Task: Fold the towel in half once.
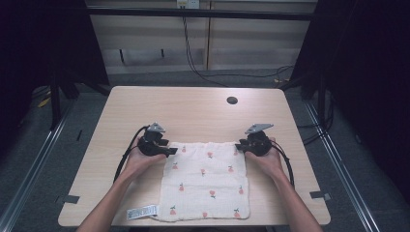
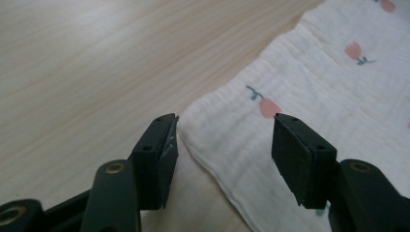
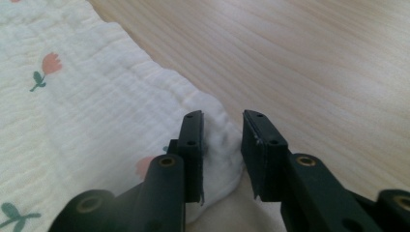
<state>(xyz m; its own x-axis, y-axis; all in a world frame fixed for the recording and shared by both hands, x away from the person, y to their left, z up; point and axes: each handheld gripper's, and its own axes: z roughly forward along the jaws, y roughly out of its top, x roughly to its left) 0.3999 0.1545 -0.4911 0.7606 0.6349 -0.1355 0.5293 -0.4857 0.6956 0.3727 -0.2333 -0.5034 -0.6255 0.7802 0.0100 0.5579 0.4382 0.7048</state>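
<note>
Gripping far corners of white tulip-print muslin cloth [image 1: 205, 181]: right gripper [image 3: 222, 140] narrow, corner bunched betw jaws; left gripper [image 2: 222, 145] wide, straddling corner, not clamped. Lift/fold yet to come.

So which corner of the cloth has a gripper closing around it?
The far right corner, bunched between the right gripper; the left gripper stands wide open over its corner.

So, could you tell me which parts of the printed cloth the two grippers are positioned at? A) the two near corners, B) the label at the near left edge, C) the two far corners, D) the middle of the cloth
C: in the high view the left gripper and right gripper sit at the far corners of the cloth, away from the person.
</note>
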